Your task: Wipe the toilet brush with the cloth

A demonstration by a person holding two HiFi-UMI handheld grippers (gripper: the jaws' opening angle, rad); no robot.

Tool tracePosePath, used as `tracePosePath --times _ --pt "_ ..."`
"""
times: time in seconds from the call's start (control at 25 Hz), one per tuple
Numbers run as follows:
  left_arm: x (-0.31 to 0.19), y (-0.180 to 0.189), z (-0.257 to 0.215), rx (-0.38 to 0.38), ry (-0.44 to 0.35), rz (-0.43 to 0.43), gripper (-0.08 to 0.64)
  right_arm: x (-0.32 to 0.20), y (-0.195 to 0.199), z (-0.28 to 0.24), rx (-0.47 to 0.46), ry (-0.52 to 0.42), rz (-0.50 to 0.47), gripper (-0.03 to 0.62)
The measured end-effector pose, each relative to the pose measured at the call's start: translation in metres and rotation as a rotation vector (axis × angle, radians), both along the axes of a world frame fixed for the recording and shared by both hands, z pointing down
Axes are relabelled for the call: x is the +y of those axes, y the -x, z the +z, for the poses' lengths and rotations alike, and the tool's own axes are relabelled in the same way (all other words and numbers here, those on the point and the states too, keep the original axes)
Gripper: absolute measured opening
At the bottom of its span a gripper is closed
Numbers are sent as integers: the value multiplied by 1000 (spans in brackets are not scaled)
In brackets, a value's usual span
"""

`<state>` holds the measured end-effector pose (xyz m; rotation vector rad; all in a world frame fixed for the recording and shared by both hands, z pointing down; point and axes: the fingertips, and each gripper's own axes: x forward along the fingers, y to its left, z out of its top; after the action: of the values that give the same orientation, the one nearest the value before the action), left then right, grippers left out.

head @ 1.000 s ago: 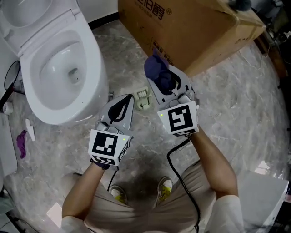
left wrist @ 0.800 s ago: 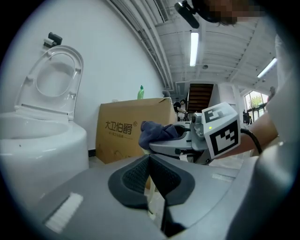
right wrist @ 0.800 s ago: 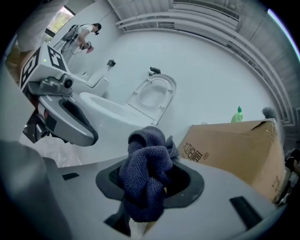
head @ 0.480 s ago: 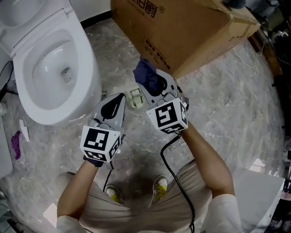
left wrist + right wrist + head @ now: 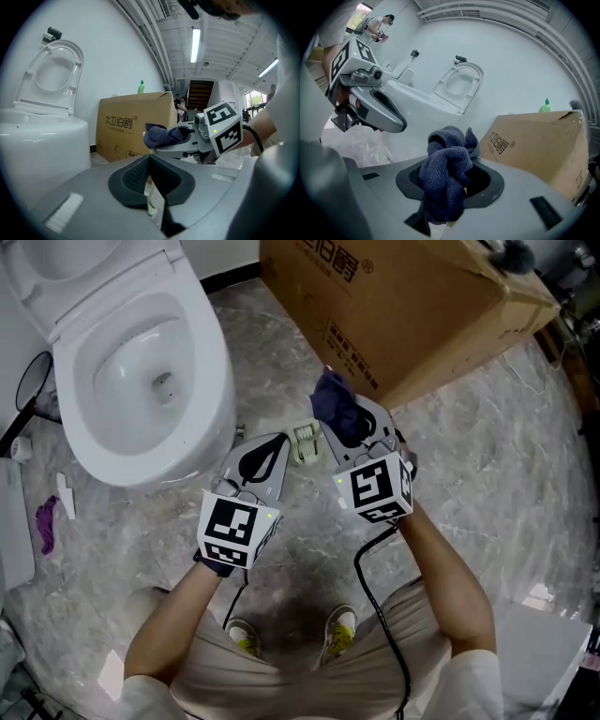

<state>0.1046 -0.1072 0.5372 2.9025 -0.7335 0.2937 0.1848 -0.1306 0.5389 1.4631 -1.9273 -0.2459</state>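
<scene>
A small pale toilet brush (image 5: 302,442) sticks out past the tip of my left gripper (image 5: 279,440), whose jaws are shut on it. In the left gripper view a pale ribbed part of the brush (image 5: 153,200) shows between the dark pads. My right gripper (image 5: 336,418) is shut on a bunched dark blue cloth (image 5: 333,401). The cloth (image 5: 447,173) fills the space between its pads and hangs over them. The cloth sits just right of and slightly beyond the brush head, close to it; I cannot tell if they touch.
A white toilet (image 5: 141,381) with its lid up stands to the left. A big cardboard box (image 5: 403,306) stands behind the grippers. A purple scrap (image 5: 45,524) and a white bit lie on the marble floor (image 5: 487,474) at far left.
The head camera swung left, then back right. Both grippers kept their hold, and the cloth has come a little nearer to the brush head.
</scene>
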Motion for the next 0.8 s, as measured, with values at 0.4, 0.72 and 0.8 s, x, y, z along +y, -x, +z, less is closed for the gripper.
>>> tracePosePath --times 0.4,0.72,0.8 --pt "0 -2 -1 1 -4 -3 2 8 2 22 -1 72 -10 169" --pt "-2 2 -1 -9 -19 -15 2 15 2 42 -13 157 -20 169" --pt "-3 2 -1 -8 -18 -18 2 16 3 47 -21 181 -25 170"
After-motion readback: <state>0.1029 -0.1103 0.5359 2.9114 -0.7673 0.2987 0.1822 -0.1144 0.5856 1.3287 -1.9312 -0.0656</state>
